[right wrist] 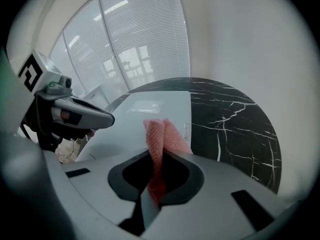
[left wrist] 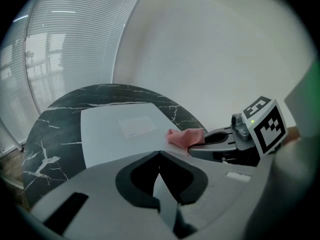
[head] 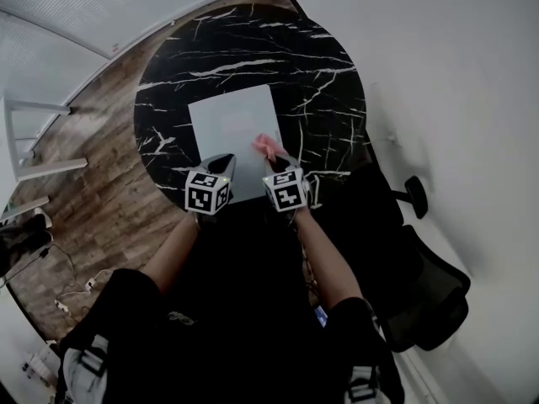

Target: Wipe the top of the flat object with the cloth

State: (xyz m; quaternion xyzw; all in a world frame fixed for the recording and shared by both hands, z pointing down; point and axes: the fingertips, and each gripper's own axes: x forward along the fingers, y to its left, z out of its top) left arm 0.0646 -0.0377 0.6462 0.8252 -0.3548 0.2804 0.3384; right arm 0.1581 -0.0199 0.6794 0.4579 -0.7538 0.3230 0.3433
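A flat pale grey object (head: pixel 232 133) lies in the middle of a round black marble table (head: pixel 320 82). My right gripper (head: pixel 277 163) is shut on a pink mesh cloth (head: pixel 268 147), which rests on the object's near right part. In the right gripper view the cloth (right wrist: pixel 161 134) stands pinched between the jaws (right wrist: pixel 158 158) over the flat object (right wrist: pixel 137 115). My left gripper (head: pixel 222 165) hovers over the object's near edge, beside the right one. Its jaws (left wrist: pixel 159 152) are shut with nothing in them. From the left gripper view the cloth (left wrist: pixel 184 136) lies to the right on the flat object (left wrist: pixel 117 129).
A black office chair (head: pixel 425 289) stands to the right of the person, close to the white wall. A white frame (head: pixel 29 141) and cables (head: pixel 72 293) sit on the wooden floor at the left. Windows with blinds (right wrist: pixel 130 39) are beyond the table.
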